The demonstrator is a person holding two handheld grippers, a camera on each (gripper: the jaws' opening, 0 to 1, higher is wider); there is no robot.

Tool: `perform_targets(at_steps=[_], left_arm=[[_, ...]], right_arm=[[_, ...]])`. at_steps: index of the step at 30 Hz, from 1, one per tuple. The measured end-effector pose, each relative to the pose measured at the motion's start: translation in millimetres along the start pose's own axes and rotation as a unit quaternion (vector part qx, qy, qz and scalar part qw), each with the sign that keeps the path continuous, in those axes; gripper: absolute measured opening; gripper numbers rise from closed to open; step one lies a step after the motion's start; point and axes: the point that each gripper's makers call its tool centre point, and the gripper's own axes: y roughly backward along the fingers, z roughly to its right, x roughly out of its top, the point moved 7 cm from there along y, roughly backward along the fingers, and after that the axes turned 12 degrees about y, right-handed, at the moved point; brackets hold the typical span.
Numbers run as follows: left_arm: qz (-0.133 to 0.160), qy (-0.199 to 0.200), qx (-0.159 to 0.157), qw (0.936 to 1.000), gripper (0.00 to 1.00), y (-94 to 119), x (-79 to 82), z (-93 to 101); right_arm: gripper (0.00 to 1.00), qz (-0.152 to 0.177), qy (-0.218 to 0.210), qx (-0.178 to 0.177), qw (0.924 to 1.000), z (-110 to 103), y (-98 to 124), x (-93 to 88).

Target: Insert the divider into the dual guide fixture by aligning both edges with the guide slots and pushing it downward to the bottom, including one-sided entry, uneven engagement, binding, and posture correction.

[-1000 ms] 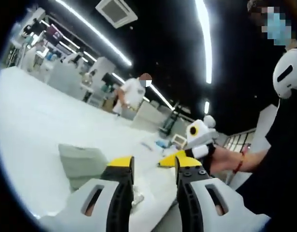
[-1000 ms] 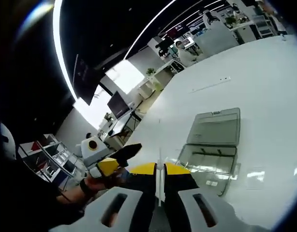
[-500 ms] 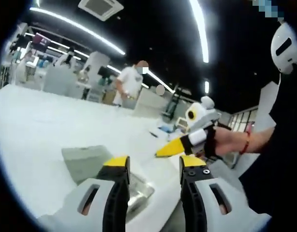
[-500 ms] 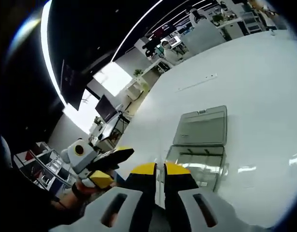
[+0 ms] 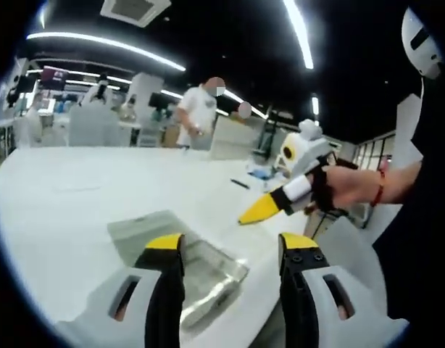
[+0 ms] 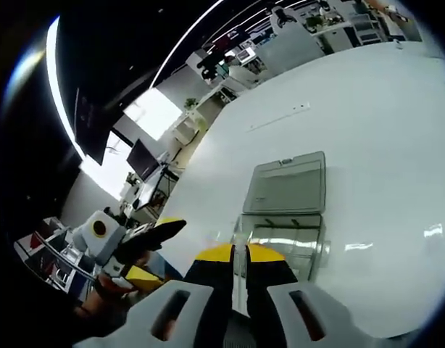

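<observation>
The fixture is a clear plastic box [image 6: 282, 243] with its grey lid [image 6: 288, 185] folded open flat on the white table. In the left gripper view the same box [image 5: 208, 270] lies just beyond my left gripper [image 5: 231, 246], whose yellow-tipped jaws stand wide apart with nothing between them. My right gripper [image 6: 240, 254] is shut on a thin clear divider [image 6: 239, 262] seen edge-on, above the near side of the box. In the left gripper view, the right gripper [image 5: 260, 210] hangs over the box, held by a hand [image 5: 346, 190]. The left gripper [image 6: 161, 250] shows at the left of the right gripper view.
The white table [image 6: 382, 145] stretches wide around the box, with a thin strip [image 6: 279, 117] lying farther off. A person in white [image 5: 197, 123] stands behind the table among desks. Small items [image 5: 240, 184] lie near the far edge.
Both views have tipped down toward the table, so the box now shows more fully and nearer the jaws. The right gripper stays shut on the divider; the left stays open.
</observation>
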Motion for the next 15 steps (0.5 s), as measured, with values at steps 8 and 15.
perform_targets(at_steps=[8,15], left_arm=[[-0.01,-0.015,0.014,0.9997,0.57,0.6,-3.6,4.5],[-0.022,-0.027,0.025,0.9991,0.65,0.5,-8.7,9.6]], right_arm=[[0.0,-0.016,-0.011,-0.016,0.9997,3.8,-3.8,-1.0],[0.0,-0.027,-0.01,-0.034,0.999,8.5,-8.3,1.5]])
